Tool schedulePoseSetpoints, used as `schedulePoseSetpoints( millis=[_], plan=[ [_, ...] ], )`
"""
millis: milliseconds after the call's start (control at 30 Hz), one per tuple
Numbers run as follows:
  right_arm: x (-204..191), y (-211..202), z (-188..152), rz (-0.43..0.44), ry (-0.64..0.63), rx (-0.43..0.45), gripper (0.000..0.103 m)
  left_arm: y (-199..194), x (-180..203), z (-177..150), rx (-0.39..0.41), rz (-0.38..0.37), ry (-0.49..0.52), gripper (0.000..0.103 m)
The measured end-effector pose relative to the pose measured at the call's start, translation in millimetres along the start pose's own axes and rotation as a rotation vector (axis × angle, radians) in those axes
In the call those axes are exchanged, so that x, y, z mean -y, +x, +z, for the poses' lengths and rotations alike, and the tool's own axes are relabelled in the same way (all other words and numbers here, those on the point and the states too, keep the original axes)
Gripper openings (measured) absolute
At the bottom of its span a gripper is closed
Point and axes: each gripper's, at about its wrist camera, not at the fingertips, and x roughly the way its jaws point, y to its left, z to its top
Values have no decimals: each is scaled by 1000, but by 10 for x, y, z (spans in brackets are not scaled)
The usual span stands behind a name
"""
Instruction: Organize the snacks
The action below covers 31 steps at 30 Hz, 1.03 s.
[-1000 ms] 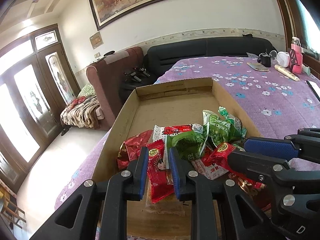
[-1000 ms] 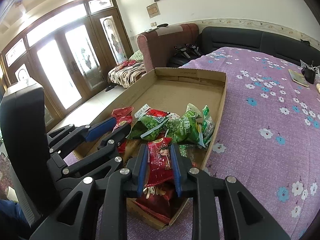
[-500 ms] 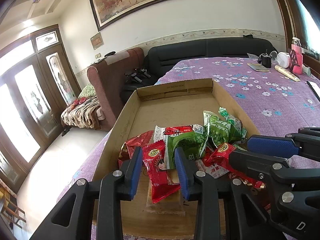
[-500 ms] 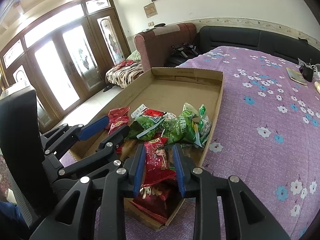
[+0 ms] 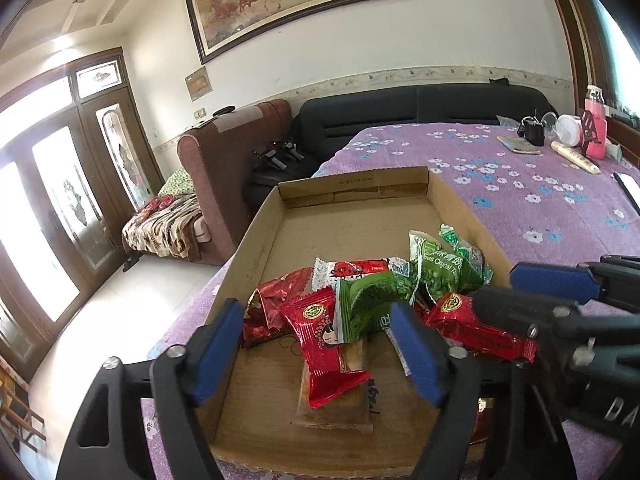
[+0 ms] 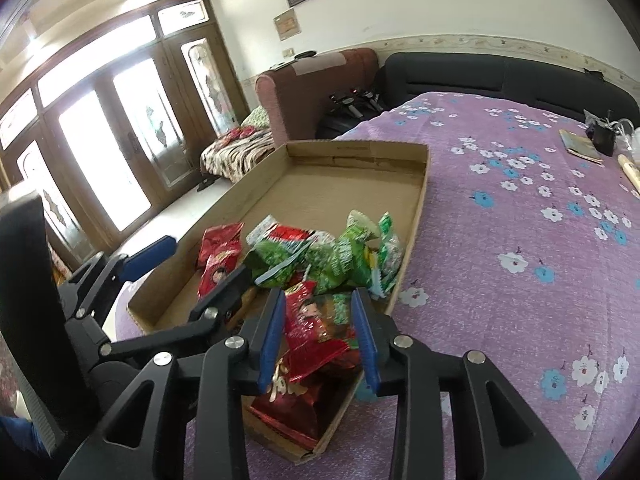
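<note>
A: Snacks (image 5: 384, 300) sit heaped at the near end of our cardboard tray (image 5: 256, 248) on the floral cloth.

B: We see the left gripper (image 5: 316, 344) spread wide, straddling a red packet (image 5: 324, 352); right gripper (image 6: 320, 332) parted around another red packet (image 6: 312, 328).

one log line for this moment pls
left gripper: open over red pack | right gripper: open | snacks in box

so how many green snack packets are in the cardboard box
3 visible: one crumpled green snack packet mid-pile, one lettered green packet to its right, and one small green packet nearest the right wall of the shallow cardboard box. More may lie hidden beneath.
</note>
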Motion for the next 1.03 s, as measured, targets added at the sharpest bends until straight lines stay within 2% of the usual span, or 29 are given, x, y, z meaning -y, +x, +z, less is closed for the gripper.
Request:
schedulePoseSetpoints(
  millis=[100, 167, 200, 267, 333, 433, 533, 633, 767, 1033],
  plan=[
    [86, -80, 42, -34, 35, 32, 49, -55, -61, 10, 24, 10, -40, 91],
    [129, -172, 75, -50, 52, 58, 53, -95, -85, 21, 35, 10, -39, 95],
    [155, -235, 91, -62, 62, 73, 58, -142, -97, 36, 51, 25, -33, 96],
    [205, -354, 120, -77, 74, 103, 68, -261, -150, 81, 97, 59, -35, 103],
    [243, -465, 135, -94, 77, 121, 74, -369, -218, 112, 131, 62, -53, 103],
    [282, -623, 102, -129, 66, 139, 75, -465, -346, 123, 132, -13, -75, 103],
    [291, -719, 5, -152, 44, 136, 75, -447, -413, 93, 76, -53, -71, 103],
    [240, -757, -104, -175, 5, 130, 75, -393, -498, 10, 13, -23, -83, 103],
    [120, -762, -194, -180, -51, 124, 75, -360, -603, -78, -8, 51, -109, 103],
    [55, -764, -240, -187, -75, 127, 75, -323, -723, -85, -50, 39, -165, 103]
  ],
)
